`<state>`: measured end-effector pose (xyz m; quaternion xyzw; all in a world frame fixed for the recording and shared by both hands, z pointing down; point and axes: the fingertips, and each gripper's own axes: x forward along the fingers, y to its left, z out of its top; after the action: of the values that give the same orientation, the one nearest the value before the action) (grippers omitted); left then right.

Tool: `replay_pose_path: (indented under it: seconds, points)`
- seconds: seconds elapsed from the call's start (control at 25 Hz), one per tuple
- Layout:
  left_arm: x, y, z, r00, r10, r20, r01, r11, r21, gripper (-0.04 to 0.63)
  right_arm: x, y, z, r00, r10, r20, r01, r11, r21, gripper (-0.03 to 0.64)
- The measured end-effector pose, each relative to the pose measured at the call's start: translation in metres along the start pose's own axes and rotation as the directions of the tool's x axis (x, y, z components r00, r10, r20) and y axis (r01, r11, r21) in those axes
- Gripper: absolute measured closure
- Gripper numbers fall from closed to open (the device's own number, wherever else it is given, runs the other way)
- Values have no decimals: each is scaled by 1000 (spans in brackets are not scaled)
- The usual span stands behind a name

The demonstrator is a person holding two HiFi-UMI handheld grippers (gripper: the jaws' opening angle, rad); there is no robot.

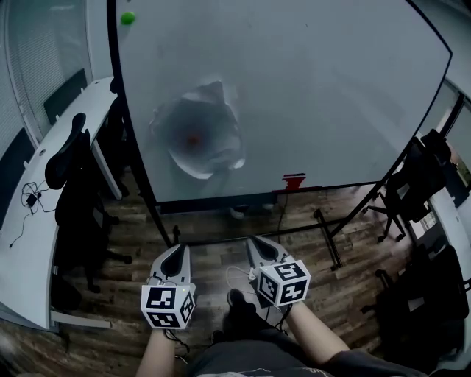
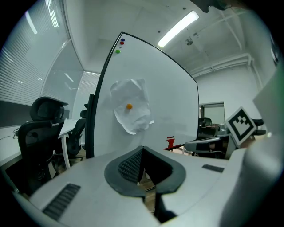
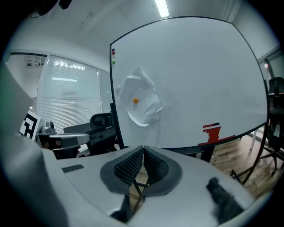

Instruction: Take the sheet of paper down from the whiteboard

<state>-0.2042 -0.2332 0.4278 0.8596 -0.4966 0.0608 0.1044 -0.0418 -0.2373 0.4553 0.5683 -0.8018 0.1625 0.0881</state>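
Note:
A crumpled white sheet of paper (image 1: 200,132) hangs on the whiteboard (image 1: 316,96), pinned by an orange-red magnet (image 1: 193,138). The same paper (image 2: 132,111) shows in the left gripper view and again, as the paper (image 3: 142,101), in the right gripper view. My left gripper (image 1: 175,255) and right gripper (image 1: 259,244) are held side by side well short of the board, below the paper. Both are shut with nothing between their jaws. From its own camera the left gripper (image 2: 142,150) points toward the board, as does the right gripper (image 3: 143,149).
A green magnet (image 1: 128,18) sits at the board's top left. A red eraser (image 1: 294,181) rests on the board's lower ledge. A black office chair (image 1: 73,184) and a white desk (image 1: 29,221) stand at left; more chairs (image 1: 416,184) and the board's stand legs (image 1: 327,235) at right.

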Motion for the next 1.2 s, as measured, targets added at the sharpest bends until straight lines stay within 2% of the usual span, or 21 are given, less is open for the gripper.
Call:
replay_pose_path:
  seconds: [0.4,0.64,0.96,1.04,1.2]
  points:
    - [17,19,14,1000,21,13,-21,1000,14,583,37,-3,30,999,20,33,-19,1000,-6,594]
    - [44,26,23,1000,9,-10,-9,1000,29,583,69,-15,47,999,24,38,-24,1000,7,592]
    - [90,41,48,1000,17,16,-17,999,50,581,113,-37,72,999,32,39,-33,999,25,590]
    - [101,42,53,1000,12,18,-13,998,55,582,121,-42,84,997,35,74,-38,998,47,576]
    - [117,45,61,1000,10,18,-11,998,65,581,138,-50,101,992,47,117,-59,993,103,503]
